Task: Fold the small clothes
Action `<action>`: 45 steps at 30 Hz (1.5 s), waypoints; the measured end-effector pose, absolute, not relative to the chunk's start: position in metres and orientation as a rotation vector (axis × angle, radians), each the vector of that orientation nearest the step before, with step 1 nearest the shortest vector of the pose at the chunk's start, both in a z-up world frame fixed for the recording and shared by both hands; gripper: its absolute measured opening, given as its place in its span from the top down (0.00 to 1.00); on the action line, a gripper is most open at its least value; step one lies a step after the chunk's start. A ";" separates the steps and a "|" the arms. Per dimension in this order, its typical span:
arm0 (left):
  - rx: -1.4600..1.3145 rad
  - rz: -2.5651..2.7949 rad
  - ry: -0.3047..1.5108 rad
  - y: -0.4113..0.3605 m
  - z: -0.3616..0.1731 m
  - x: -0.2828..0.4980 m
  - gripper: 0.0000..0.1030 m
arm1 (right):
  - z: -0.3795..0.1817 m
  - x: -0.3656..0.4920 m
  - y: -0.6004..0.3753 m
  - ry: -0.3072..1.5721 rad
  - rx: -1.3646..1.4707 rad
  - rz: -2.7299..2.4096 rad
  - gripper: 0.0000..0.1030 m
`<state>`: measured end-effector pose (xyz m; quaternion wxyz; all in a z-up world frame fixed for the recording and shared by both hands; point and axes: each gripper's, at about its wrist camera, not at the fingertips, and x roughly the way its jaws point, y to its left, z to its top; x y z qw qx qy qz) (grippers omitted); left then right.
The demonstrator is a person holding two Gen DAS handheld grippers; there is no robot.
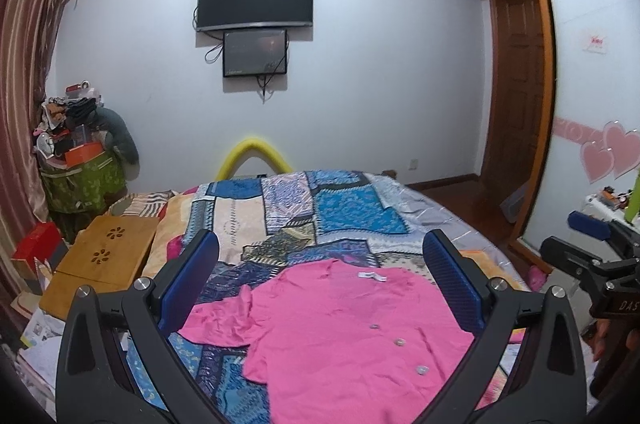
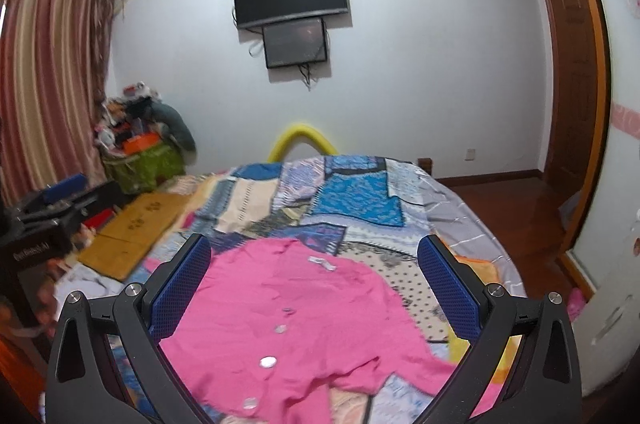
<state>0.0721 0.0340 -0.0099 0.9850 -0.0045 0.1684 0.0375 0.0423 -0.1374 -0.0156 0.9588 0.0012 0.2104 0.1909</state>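
Pink and spread flat, button side up, the shirt point(image 1: 340, 324) lies on the bed point(image 1: 352, 212) so I can reach its sleeves, my left gripper point(image 1: 320, 288) and right gripper point(image 2: 316, 284) hovering over it, both spread wide, empty.

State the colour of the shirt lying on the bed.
The shirt is bright pink with pale buttons, clearest in the left wrist view.

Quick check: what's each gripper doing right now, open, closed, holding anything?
Left gripper: open, holding nothing, above the pink shirt.
Right gripper: open, holding nothing, above the same shirt.
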 end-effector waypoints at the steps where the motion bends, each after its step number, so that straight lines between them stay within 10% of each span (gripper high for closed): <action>1: -0.005 0.090 0.345 0.037 -0.013 0.081 0.00 | -0.018 0.050 -0.136 0.439 -0.012 0.372 0.00; 30: -0.043 0.058 1.036 0.133 -0.185 0.343 0.00 | -0.150 0.260 -0.163 1.058 0.021 0.440 0.03; 45: -0.137 -0.012 1.150 0.148 -0.245 0.385 0.32 | -0.221 0.296 -0.155 1.238 0.081 0.511 0.47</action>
